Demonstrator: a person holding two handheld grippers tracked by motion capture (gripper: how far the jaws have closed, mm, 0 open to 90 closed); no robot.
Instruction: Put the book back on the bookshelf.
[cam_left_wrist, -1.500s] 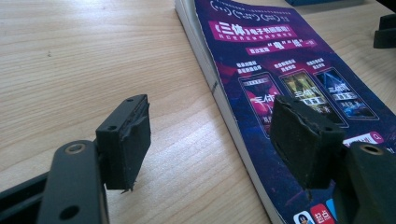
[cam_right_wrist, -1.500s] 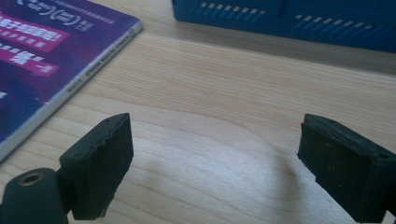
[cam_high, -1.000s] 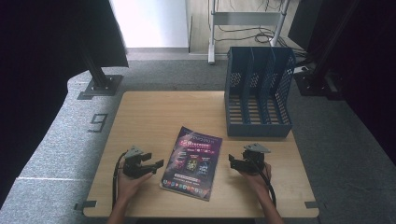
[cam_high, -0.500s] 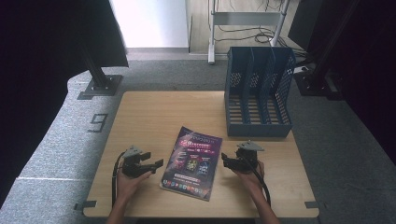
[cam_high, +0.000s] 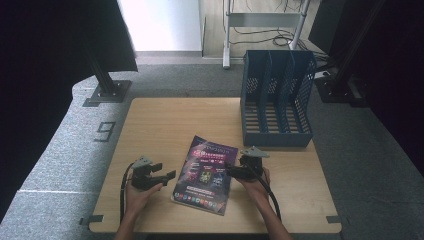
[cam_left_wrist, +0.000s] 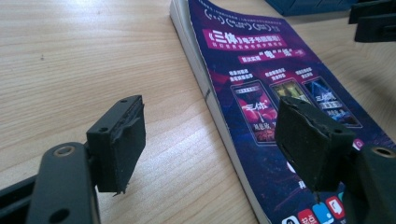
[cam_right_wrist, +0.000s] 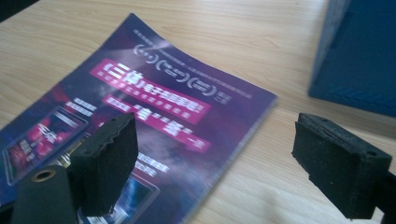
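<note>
I see the magazine (cam_high: 205, 174) lying flat on the bench (cam_high: 165, 125), near the front edge, between my two tongs and well apart from the blue file rack (cam_high: 276, 97) behind it. The left tongs (cam_left_wrist: 210, 140) stand wide open just beside its left long edge, one jaw over the wood, one over the cover. The right tongs (cam_right_wrist: 215, 163) are also wide open, at its right edge near the far corner.

What worries me: the magazine is thin and flexible. If a jaw catches only the cover, I judge that the pages will fan open. If I push from one side, it may slide or turn on the smooth wood.

Its long axis runs from near to far, tilted slightly right at the far end, toward the rack. The title end points away from me.
</note>
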